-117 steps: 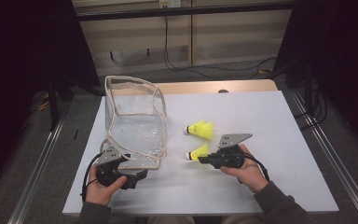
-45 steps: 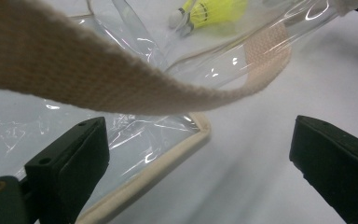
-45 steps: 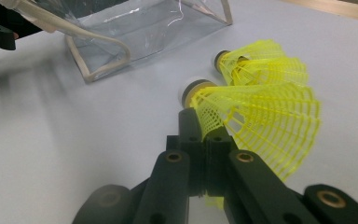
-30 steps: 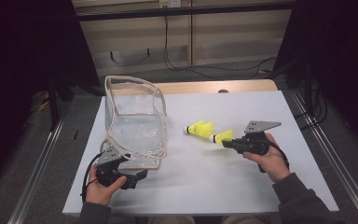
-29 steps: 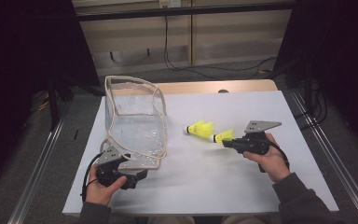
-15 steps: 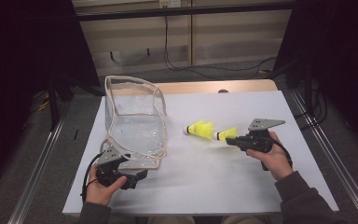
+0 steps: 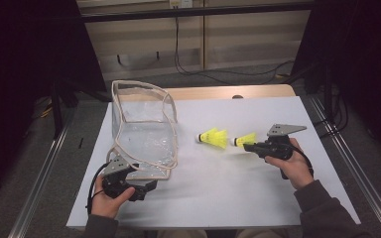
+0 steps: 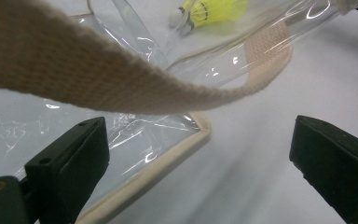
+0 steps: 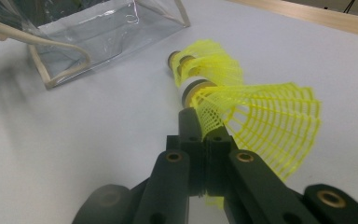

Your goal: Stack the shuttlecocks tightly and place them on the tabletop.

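Your right gripper (image 7: 248,147) has its jaws pinched right down on the net skirt of a yellow shuttlecock (image 7: 243,140), which sticks out from the jaw tips toward 9 o'clock in the high view. In the right gripper view that held shuttlecock (image 9: 256,119) fans out to the right of the closed jaws, its cork end pointing away from you.

A second shuttlecock (image 7: 213,138) lies on the white table (image 7: 228,188) just beyond the held one, at its 9 o'clock, near it; whether they touch I cannot tell.

Your left gripper (image 7: 146,187) sits at the table's 7 o'clock corner with its jaws spread wide. In the left gripper view they stand far apart, nothing pressed between them; the bag's webbing strap (image 8: 74,79) arches above them and the bag's beige bottom edge runs past the left jaw.

The clear plastic bag (image 7: 144,129) stands upright at the gripper's 12 o'clock, mouth up. Its walls are see-through and I make out nothing inside it.
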### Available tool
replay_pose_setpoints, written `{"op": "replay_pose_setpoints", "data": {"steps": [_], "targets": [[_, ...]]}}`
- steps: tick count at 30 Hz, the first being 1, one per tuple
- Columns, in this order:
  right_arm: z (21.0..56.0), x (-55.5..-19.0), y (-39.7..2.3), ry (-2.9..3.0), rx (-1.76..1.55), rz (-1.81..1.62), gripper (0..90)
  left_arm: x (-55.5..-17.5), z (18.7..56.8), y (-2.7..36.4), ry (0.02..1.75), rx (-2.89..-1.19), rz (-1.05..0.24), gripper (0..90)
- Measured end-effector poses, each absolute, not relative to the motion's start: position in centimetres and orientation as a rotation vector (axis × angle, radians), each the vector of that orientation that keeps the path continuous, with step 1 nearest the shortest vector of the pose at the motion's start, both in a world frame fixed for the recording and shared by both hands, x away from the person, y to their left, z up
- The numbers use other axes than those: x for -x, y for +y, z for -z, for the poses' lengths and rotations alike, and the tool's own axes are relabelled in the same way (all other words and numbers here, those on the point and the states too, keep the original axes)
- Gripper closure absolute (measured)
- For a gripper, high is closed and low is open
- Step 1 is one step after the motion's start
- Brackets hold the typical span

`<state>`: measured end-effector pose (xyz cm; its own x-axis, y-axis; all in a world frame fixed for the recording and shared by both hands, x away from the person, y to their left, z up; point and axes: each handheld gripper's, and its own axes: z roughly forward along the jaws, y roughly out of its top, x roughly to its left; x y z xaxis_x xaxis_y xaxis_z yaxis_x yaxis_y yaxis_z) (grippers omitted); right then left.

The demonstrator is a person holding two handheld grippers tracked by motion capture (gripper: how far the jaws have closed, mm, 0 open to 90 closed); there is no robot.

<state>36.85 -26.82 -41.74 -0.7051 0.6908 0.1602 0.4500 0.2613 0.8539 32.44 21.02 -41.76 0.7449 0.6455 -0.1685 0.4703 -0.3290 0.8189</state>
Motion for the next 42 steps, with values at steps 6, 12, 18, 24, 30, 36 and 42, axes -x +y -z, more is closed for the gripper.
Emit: {"op": "replay_pose_setpoints", "data": {"steps": [6,12,18,24,30,36,42], "targets": [[41.8,-37.1,-26.9,2.274,-1.07,-1.419,89.1,-32.4,41.7,21.0,0.845,-1.99,-0.233,4.8],[42.0,-37.3,-26.9,2.271,-1.075,-1.405,89.1,-32.4,41.8,21.0,0.844,-1.992,-0.232,4.8],[42.2,-37.5,-26.7,2.27,-1.082,-1.392,89.1,-32.4,41.7,21.0,0.844,-1.99,-0.233,4.8],[42.4,-37.8,-26.5,2.261,-1.091,-1.385,89.1,-32.4,41.8,21.0,0.846,-1.99,-0.234,4.8],[42.6,-37.9,-26.3,2.257,-1.098,-1.386,89.1,-32.4,41.8,21.0,0.845,-1.991,-0.235,4.8],[42.8,-38.1,-26.1,2.253,-1.103,-1.377,89.1,-32.4,41.8,21.0,0.847,-1.989,-0.237,4.8],[42.9,-38.3,-25.9,2.255,-1.11,-1.368,89.1,-32.4,41.8,21.1,0.845,-1.989,-0.236,4.8]]}}
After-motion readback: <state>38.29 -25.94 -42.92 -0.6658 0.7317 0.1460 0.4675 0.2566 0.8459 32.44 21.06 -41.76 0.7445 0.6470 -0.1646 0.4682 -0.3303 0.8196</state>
